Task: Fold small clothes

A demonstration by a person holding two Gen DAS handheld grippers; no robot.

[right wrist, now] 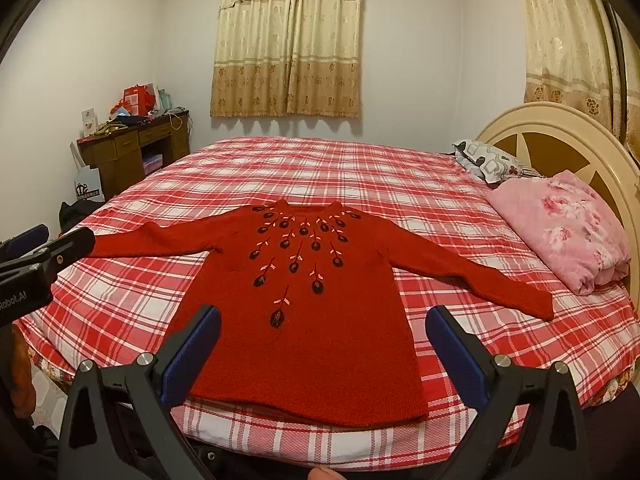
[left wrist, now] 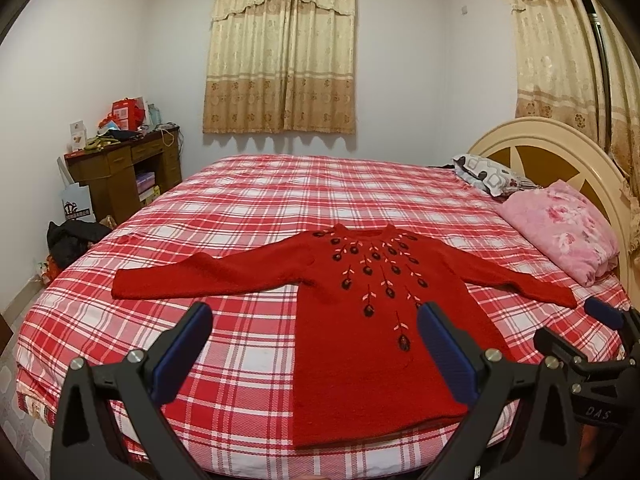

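A small red knitted sweater (left wrist: 360, 340) with dark embroidered flowers lies flat, front up, on the bed, both sleeves spread sideways; it also shows in the right wrist view (right wrist: 316, 340). My left gripper (left wrist: 316, 320) is open and empty, hovering above the hem's left part near the bed's front edge. My right gripper (right wrist: 324, 324) is open and empty, above the hem. The right gripper shows at the right edge of the left wrist view (left wrist: 604, 316), and the left gripper at the left edge of the right wrist view (right wrist: 44, 240).
The bed has a red and white plaid sheet (left wrist: 280, 200). A folded pink blanket (left wrist: 560, 232) and a patterned pillow (left wrist: 492, 174) lie by the cream headboard (left wrist: 560, 148) on the right. A cluttered wooden desk (left wrist: 124, 168) stands at the far left.
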